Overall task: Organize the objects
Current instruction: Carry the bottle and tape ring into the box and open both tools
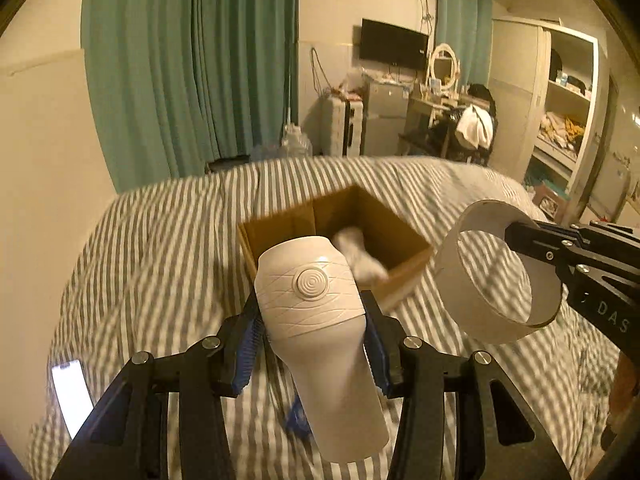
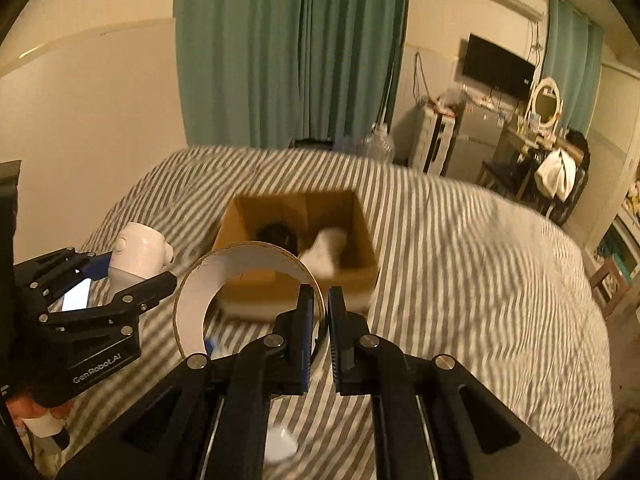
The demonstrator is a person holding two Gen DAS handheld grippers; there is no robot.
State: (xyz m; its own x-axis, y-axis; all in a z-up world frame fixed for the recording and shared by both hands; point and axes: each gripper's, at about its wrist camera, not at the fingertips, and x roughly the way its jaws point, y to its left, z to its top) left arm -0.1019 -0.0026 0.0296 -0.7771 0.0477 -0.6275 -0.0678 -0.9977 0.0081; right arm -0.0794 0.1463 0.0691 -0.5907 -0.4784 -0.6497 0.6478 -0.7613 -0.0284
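Note:
My left gripper (image 1: 314, 340) is shut on a white hair dryer (image 1: 316, 312) and holds it above the striped bed, just short of an open cardboard box (image 1: 404, 236). My right gripper (image 2: 319, 320) is shut on the wall of a white cardboard ring (image 2: 244, 276), also held in the air near the box (image 2: 360, 216). The ring shows at the right of the left wrist view (image 1: 496, 276). The hair dryer shows at the left of the right wrist view (image 2: 138, 258). Inside the box lie a white item (image 2: 326, 250) and a dark item (image 2: 278, 234).
The striped bedspread (image 2: 460, 260) covers the bed. A lit phone (image 1: 72, 396) lies at its left. A small blue thing (image 1: 296, 420) and a white object (image 2: 282, 444) lie on the bed below the grippers. Green curtains, a wall, desk and shelves stand beyond.

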